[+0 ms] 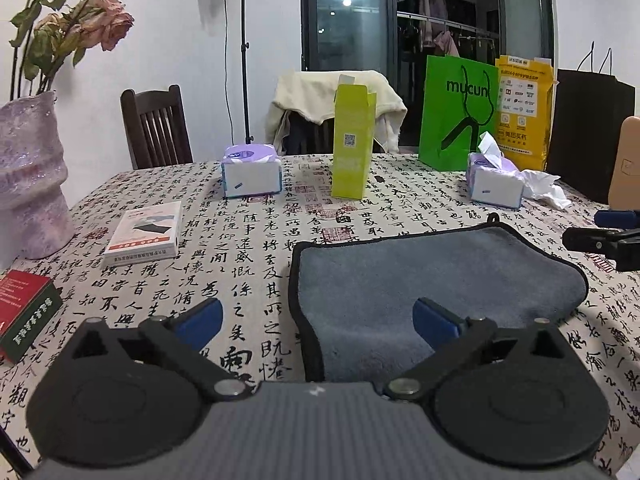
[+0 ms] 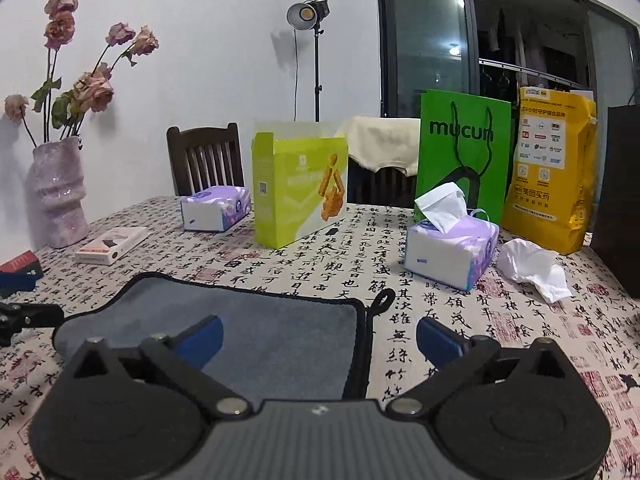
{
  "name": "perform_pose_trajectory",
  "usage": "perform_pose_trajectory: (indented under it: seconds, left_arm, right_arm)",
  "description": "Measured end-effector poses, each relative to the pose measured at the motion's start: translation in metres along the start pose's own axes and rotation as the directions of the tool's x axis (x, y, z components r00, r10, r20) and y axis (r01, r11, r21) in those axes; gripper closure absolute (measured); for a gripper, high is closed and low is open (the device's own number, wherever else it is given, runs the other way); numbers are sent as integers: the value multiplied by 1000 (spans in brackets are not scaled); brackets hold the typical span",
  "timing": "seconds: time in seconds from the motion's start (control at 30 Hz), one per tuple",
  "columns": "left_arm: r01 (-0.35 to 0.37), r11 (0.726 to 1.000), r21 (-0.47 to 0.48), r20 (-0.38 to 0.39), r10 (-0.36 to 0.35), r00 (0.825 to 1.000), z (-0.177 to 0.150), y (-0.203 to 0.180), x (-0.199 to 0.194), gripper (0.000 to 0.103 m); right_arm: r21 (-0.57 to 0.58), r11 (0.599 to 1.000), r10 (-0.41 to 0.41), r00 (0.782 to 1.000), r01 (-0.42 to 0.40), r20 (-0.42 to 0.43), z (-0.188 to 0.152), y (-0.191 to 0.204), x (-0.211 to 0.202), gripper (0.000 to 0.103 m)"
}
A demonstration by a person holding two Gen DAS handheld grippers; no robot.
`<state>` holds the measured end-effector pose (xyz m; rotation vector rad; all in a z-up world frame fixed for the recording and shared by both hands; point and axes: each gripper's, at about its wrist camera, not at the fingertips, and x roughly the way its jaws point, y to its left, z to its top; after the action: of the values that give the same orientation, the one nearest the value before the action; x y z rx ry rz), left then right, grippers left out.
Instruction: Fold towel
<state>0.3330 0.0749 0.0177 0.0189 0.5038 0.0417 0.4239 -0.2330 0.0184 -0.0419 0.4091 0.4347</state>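
While both tools hang just above the table with their blue-padded jaws spread wide and nothing between them, the grey plush towel with black piping (image 1: 432,280) lies flat on the calligraphy-print tablecloth (image 1: 248,264), near the front edge and between the two tools. It seems already doubled over once, judging by the rounded fold on its right side in the left view. The left gripper (image 1: 316,320) straddles the towel's near left corner; the right gripper (image 2: 318,334) straddles its right hemmed edge, beside the small black hanging loop (image 2: 382,300).

The cloth looks soft, thick and light; it should drape and sag when lifted, and the pile may slip, so I judge the firmer piped corners the best places to pinch.

Farther back stand a lime-green open carton (image 2: 298,188), a sealed purple-and-white tissue pack (image 1: 251,174) to the left and an opened one (image 2: 452,248) to the right, with a crumpled white tissue (image 2: 534,268) beside it. None touches the towel; the fold area looks unobstructed
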Motion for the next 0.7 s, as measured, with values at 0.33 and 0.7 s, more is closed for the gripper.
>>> perform_pose_trajectory:
  seconds: [0.33,0.7]
  left_arm:
    - [-9,1000,4,38,9,999,-2,-7,-30,0]
    - [-2,1000,10,70,1,998,-13,-17,-68,0]
  right_arm:
    - [-7,1000,-2,1000,2,19,-4,7,-29,0]
    - [-19,1000,0,999,0,37,-15,17,-69,0]
